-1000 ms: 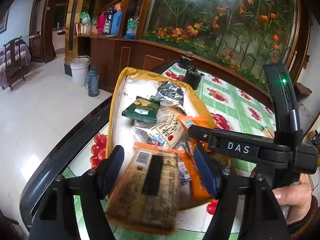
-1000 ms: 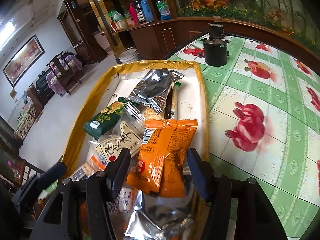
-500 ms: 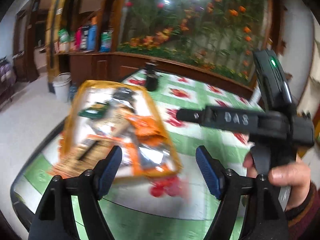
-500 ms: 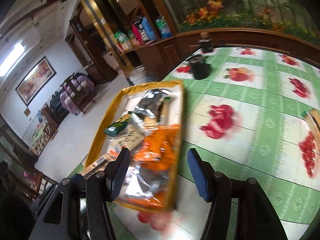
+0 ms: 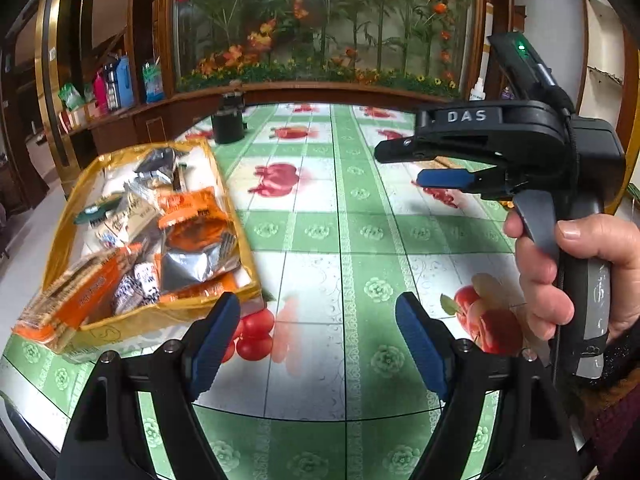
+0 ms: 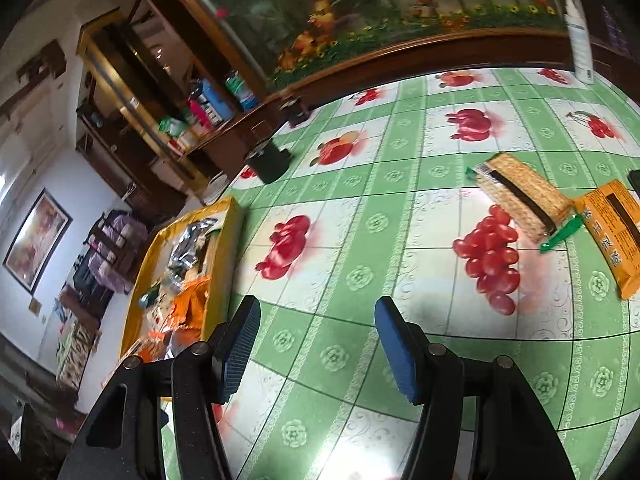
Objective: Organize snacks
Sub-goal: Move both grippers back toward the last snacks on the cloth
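Snacks fill a yellow tray (image 5: 72, 208) at the left of the left wrist frame: orange packets (image 5: 188, 208), a silver foil pouch (image 5: 192, 264), a green packet (image 5: 94, 212) and a cracker pack (image 5: 60, 304) poking over the near left corner. The left gripper (image 5: 316, 344) sits at the bottom centre, its blue pads spread wide with nothing between them, over the green fruit-print tablecloth (image 5: 344, 240). The right gripper (image 5: 440, 164) appears at the upper right of that frame, held in a hand (image 5: 576, 276), fingers apart and empty. In the right wrist frame, a cracker pack (image 6: 520, 196) and an orange bar (image 6: 616, 232) lie at the right edge, well apart from the tray (image 6: 222, 256). A black cup (image 6: 268, 160) stands near the table's far edge
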Action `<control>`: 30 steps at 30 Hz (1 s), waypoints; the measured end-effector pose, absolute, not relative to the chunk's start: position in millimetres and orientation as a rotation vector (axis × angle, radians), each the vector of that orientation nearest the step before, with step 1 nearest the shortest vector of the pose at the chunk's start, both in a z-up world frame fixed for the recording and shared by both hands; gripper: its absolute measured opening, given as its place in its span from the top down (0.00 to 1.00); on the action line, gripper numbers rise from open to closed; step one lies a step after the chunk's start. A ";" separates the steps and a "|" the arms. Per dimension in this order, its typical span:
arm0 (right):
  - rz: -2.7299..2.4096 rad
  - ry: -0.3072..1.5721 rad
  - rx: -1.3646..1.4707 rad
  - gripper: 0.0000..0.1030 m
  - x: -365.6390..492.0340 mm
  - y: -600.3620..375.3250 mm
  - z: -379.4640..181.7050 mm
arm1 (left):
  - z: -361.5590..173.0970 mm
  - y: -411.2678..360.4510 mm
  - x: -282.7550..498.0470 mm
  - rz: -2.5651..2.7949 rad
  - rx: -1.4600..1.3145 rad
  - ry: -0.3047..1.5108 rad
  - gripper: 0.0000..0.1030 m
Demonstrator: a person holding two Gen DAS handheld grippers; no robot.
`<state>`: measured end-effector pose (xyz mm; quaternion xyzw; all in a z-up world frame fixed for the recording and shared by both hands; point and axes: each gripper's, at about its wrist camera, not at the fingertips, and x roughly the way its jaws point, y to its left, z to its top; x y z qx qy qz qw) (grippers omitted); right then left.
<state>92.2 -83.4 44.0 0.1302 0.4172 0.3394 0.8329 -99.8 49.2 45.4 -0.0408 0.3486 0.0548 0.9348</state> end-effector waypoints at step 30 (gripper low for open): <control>0.677 0.933 0.306 0.38 107.3 -96.1 31.8 | 40.7 38.2 -97.7 0.167 0.008 0.747 0.23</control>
